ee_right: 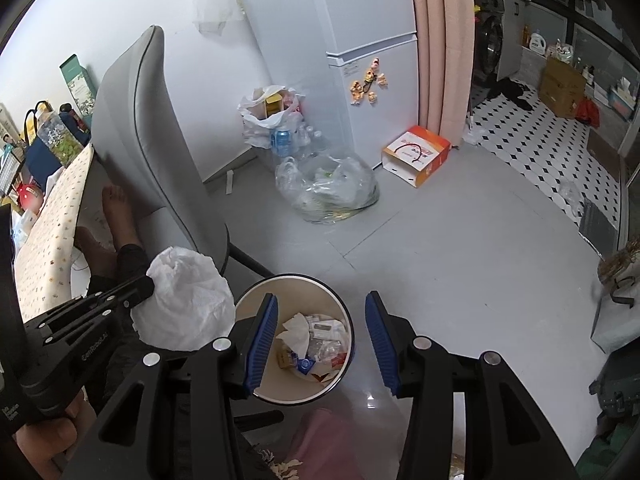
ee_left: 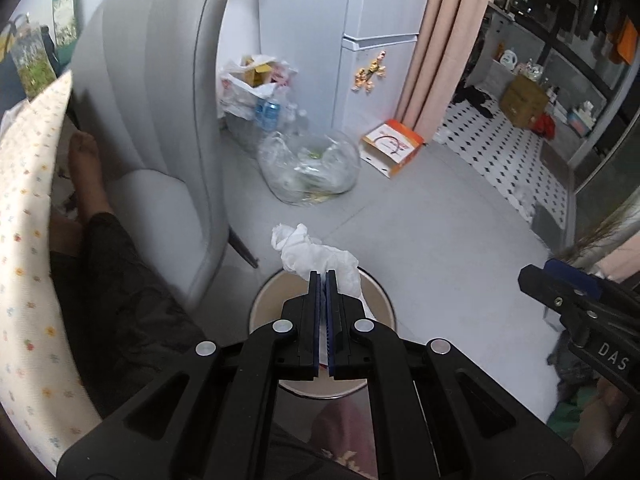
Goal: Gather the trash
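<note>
My left gripper [ee_left: 324, 276] is shut on a crumpled white tissue [ee_left: 316, 250], held just above the round trash bin [ee_left: 266, 292] on the grey floor. From the right wrist view the same tissue [ee_right: 188, 300] bulges from the left gripper [ee_right: 148, 286] at the left of the bin's rim [ee_right: 344, 304]. The bin holds several scraps of paper and wrappers [ee_right: 316, 344]. My right gripper [ee_right: 322, 300] hangs open over the bin with nothing between its blue pads [ee_right: 266, 340]. In the left wrist view the right gripper's tip [ee_left: 532, 278] is at the right edge.
A grey chair [ee_right: 136, 120] stands left of the bin, a person's bare foot [ee_right: 118, 212] and dark trouser leg beside it. A clear bag of bottles [ee_right: 328, 188], a white bag of rubbish [ee_right: 272, 112], an orange-white box [ee_right: 416, 154] and a fridge [ee_right: 360, 20] lie beyond.
</note>
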